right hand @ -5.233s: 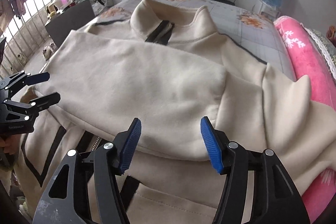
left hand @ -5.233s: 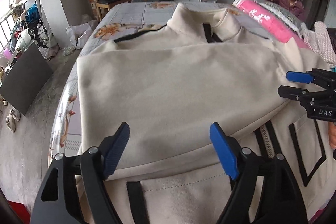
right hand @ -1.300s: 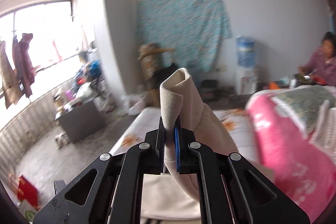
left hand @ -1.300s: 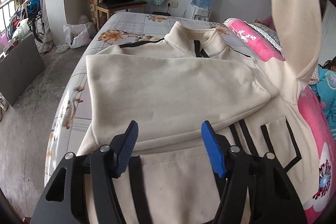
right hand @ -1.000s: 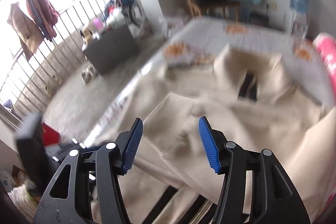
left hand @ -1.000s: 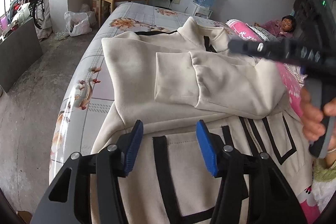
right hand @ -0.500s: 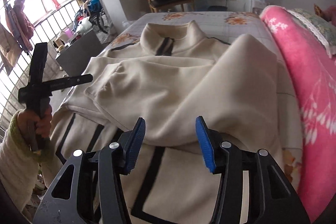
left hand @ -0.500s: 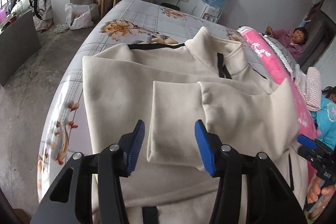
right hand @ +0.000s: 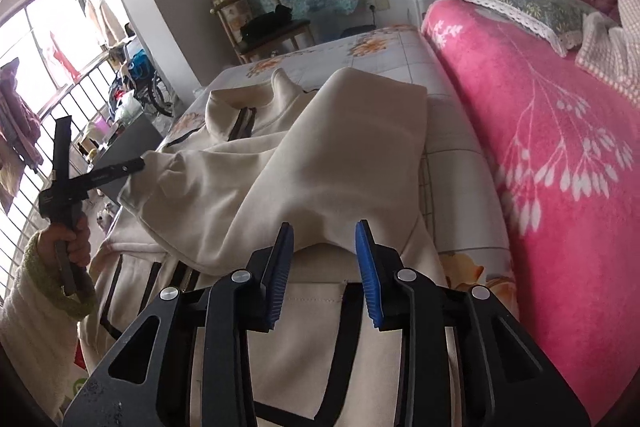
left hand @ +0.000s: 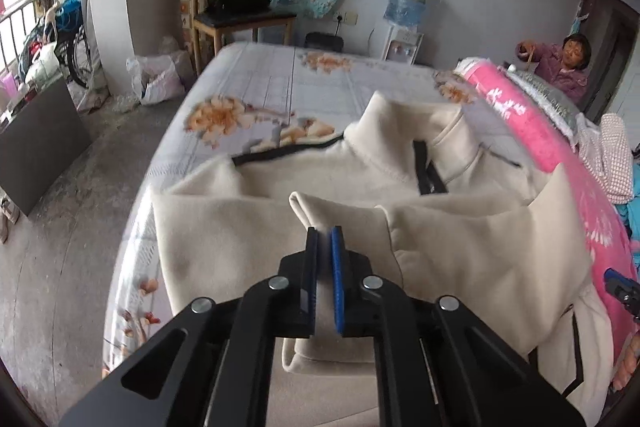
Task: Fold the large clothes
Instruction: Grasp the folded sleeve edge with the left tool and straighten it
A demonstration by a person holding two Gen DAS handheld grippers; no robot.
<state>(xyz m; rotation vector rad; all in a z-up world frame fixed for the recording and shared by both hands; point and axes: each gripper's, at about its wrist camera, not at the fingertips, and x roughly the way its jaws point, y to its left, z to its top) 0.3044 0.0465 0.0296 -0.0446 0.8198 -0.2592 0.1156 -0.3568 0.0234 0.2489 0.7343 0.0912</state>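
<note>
The left gripper is pinching the cuff edge of a sleeve, with its jaws closed nearly together and only the thin fold of fabric between the blue pads. From the right wrist view it is reaching in from 9 o'clock and its tip is touching the cuff. The right gripper is standing wide open and is holding nothing; it is hovering just above the lower front of the cream jacket, with the folded sleeve cloth lying right in front of the open jaws. The jacket is lying face up on the floral bed sheet, its collar pointing toward 12 o'clock, and both sleeves are crossing over the chest. A pink blanket is lying just beside the jacket at 3 o'clock. In my judgement the step in hand is the sleeve folding: the left tool is adjusting the cuff so the sleeve is lying flat and square across the body. The next move probably calls for releasing the cuff, then taking the hem with both tools and bringing it up toward the collar.
</note>
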